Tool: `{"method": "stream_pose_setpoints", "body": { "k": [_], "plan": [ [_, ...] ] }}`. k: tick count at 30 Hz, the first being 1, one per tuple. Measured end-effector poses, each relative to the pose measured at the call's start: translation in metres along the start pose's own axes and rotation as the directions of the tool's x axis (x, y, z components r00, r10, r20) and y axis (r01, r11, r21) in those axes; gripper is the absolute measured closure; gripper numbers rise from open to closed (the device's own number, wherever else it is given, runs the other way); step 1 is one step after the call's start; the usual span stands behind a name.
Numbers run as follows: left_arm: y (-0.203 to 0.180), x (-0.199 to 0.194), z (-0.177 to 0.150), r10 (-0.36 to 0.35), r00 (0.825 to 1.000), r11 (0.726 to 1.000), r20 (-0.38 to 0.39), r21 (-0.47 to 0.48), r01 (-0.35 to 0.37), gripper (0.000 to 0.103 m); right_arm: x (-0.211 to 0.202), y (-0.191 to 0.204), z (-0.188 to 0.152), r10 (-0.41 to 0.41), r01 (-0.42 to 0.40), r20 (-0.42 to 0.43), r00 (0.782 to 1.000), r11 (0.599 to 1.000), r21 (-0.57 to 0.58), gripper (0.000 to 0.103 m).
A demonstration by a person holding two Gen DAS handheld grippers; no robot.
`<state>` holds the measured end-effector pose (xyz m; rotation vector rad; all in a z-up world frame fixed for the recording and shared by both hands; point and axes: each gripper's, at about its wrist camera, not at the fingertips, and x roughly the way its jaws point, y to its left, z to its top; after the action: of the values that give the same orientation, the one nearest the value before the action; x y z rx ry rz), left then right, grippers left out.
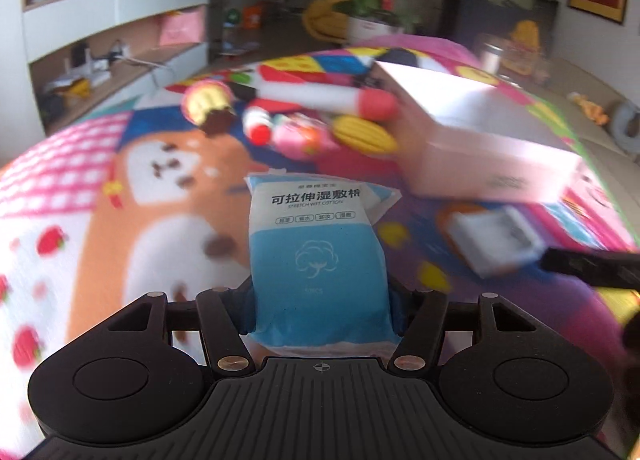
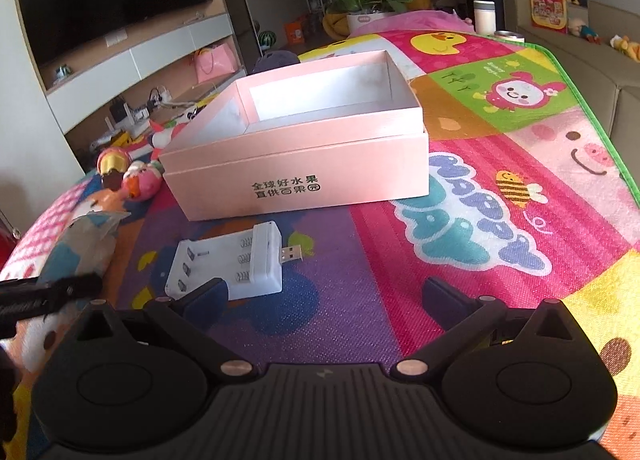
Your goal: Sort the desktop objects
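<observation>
A blue and white pack of stretch wet cotton [image 1: 316, 252] stands upright between the fingers of my left gripper [image 1: 320, 314], which is shut on its lower part. The same pack [image 2: 80, 248] shows at the left edge of the right wrist view. An open pink box [image 2: 312, 140] sits on the colourful play mat [image 2: 480, 220], empty inside; in the left wrist view the pink box [image 1: 480, 136] is at the upper right. A white battery charger [image 2: 240, 264] with a USB plug lies in front of the box. My right gripper [image 2: 326, 296] stands open just behind the charger, holding nothing.
Several toys [image 1: 300, 116] lie in a heap left of the box, among them a red-capped tube and a yellow piece. A white cup [image 2: 485, 16] and a flower pot [image 2: 368, 20] stand at the mat's far end. A sofa [image 2: 592, 60] runs along the right.
</observation>
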<state>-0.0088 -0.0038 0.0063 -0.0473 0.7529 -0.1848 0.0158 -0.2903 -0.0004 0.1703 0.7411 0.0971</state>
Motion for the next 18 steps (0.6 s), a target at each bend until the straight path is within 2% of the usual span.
{"method": "stream_pose_setpoints", "body": {
  "k": [3,6,8,10,18],
  "plan": [
    [-0.007,-0.011,-0.012,-0.013,1.000,1.000,0.004,0.002,0.013,0.034,0.000,0.002,-0.001,-0.006,0.006,-0.001,1.000,1.000,-0.013,0.000],
    [-0.008,-0.015,-0.018,-0.013,1.000,1.000,0.007,-0.002,0.013,0.024,-0.001,0.005,-0.002,-0.007,0.007,0.001,1.000,0.999,-0.034,0.000],
    [-0.006,-0.016,-0.020,0.011,1.000,1.000,0.008,-0.005,-0.011,0.010,-0.002,0.009,-0.003,-0.006,0.006,0.000,1.000,0.998,-0.059,0.000],
    [-0.003,-0.016,-0.021,0.036,0.999,0.999,0.013,-0.014,-0.036,0.008,-0.003,0.015,-0.005,-0.002,0.002,0.005,1.000,0.996,-0.094,0.000],
    [0.000,-0.017,-0.027,0.044,0.998,0.999,0.041,-0.006,-0.044,0.001,-0.014,0.050,-0.016,-0.033,0.057,0.087,0.996,0.954,-0.296,0.000]
  ]
}}
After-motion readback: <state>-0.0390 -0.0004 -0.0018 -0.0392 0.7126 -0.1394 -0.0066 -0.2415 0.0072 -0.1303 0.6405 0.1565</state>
